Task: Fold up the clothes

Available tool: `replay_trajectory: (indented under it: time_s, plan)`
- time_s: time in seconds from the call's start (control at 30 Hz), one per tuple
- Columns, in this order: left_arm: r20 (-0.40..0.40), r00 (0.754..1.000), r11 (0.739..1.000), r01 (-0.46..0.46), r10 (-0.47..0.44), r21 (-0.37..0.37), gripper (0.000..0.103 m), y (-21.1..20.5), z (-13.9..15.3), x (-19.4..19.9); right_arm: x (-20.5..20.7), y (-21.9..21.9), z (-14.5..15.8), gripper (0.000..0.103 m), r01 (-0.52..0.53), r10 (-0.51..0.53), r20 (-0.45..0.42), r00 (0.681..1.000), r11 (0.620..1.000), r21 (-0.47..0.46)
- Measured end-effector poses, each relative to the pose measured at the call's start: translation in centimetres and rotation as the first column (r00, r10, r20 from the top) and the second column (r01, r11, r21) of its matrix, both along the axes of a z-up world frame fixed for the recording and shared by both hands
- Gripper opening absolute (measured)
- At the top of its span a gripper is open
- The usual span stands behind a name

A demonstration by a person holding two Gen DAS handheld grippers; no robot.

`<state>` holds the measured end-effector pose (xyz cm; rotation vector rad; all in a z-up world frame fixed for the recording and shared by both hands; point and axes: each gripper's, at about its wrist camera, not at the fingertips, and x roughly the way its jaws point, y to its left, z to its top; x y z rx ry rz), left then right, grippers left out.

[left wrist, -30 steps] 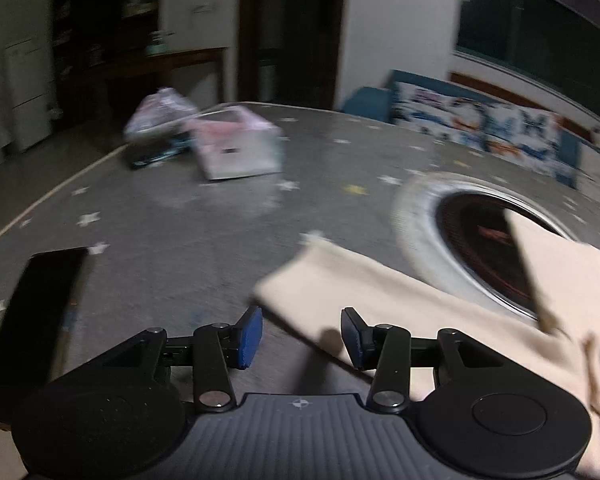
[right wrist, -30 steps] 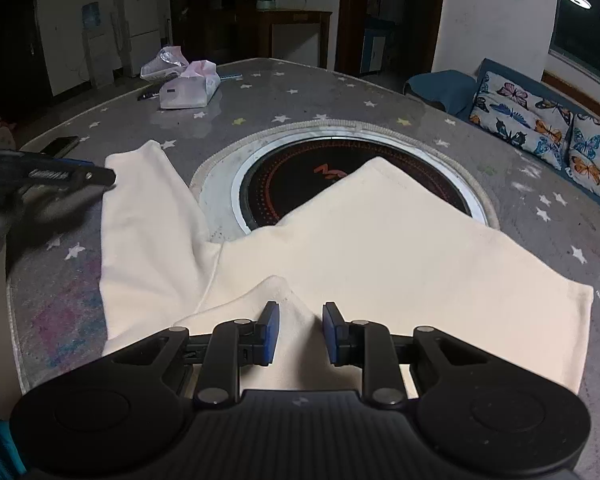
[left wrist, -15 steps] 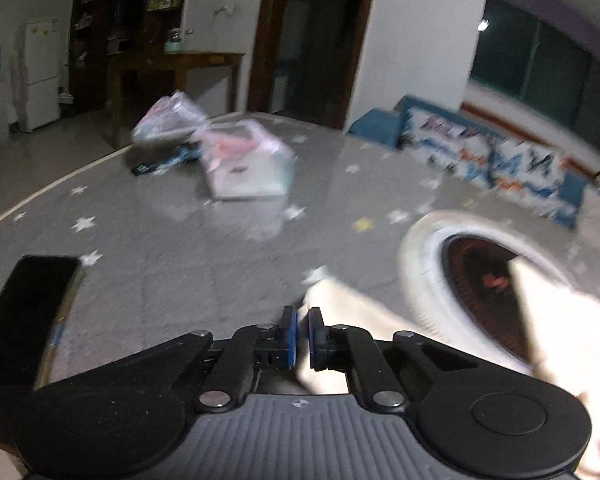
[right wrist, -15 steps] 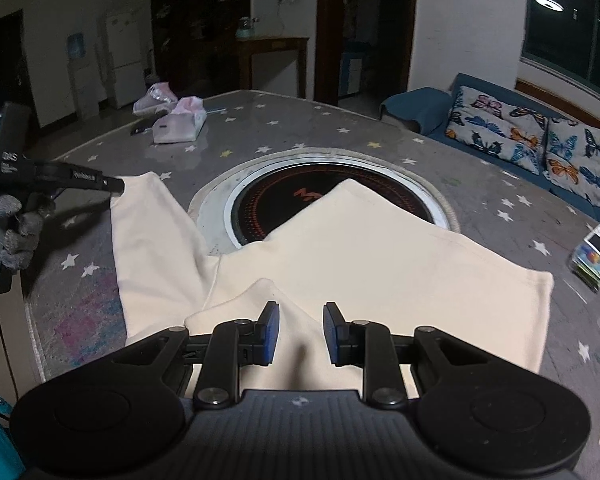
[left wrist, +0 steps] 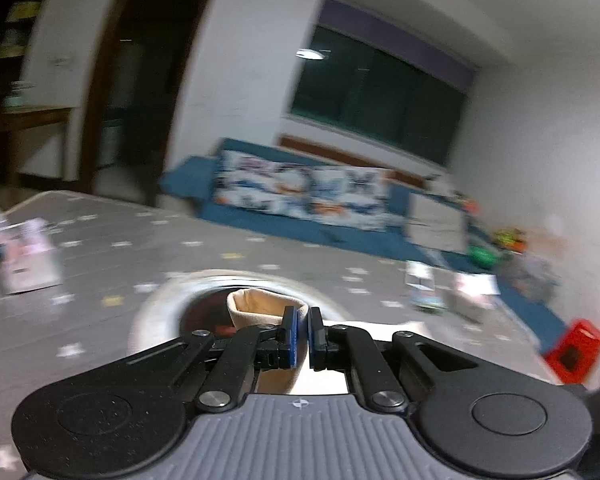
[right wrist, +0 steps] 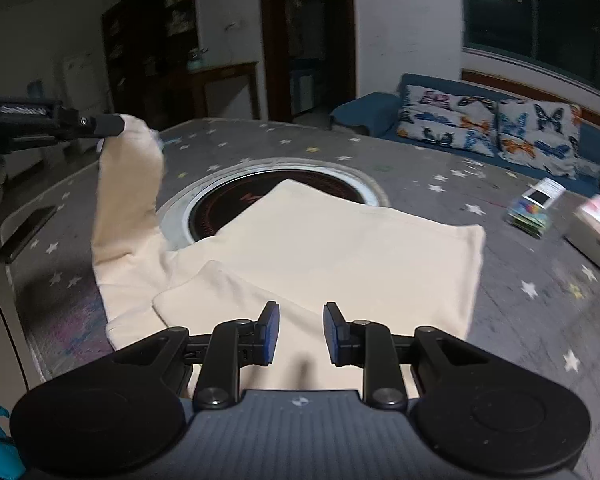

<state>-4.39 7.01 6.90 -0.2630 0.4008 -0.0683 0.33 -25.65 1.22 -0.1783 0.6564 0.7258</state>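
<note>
A cream garment (right wrist: 320,240) lies spread on the grey star-patterned table (right wrist: 440,168), partly over a round inset burner (right wrist: 228,196). My left gripper (left wrist: 302,314) is shut on one long end of it (left wrist: 260,308). In the right wrist view that end (right wrist: 128,184) hangs up off the table from the left gripper (right wrist: 114,126) at the upper left. My right gripper (right wrist: 302,312) hovers low over the near folded part of the garment, its blue pads (right wrist: 270,332) apart with nothing pinched between them.
A black phone (right wrist: 24,236) lies at the table's left edge. A tissue pack (left wrist: 28,264) sits at the far left. Small boxes (right wrist: 532,208) and a white pack (right wrist: 596,232) stand on the right side. A blue sofa (right wrist: 480,120) lies beyond the table.
The left gripper closed on the garment's end, then rose and swung right, lifting that end off the table. The right gripper drifted across the cloth with its jaws unchanged.
</note>
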Motion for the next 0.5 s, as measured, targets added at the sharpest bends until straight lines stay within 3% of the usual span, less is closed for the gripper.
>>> replay_trajectory:
  time_s: [0.23, 0.37, 0.5]
  plan:
    - [0.006, 0.969, 0.969, 0.245, -0.245, 0.001, 0.006, -8.6, -0.5, 2.3, -0.5, -3.7, -0.6, 0.024, 0.087, -0.086, -0.021, 0.996, 0.996, 0.038]
    - [-0.072, 0.945, 0.948, 0.319, -0.318, 0.0, 0.009, -11.6, -2.6, 3.6, -0.8, -5.4, -1.1, 0.024, 0.135, -0.133, -0.037, 0.99, 0.99, 0.046]
    - [-0.121, 0.931, 0.936, 0.35, -0.344, 0.04, 0.026, -12.3, -4.2, 3.1, -0.8, -6.8, -1.5, 0.024, 0.176, -0.174, -0.051, 0.983, 0.983, 0.048]
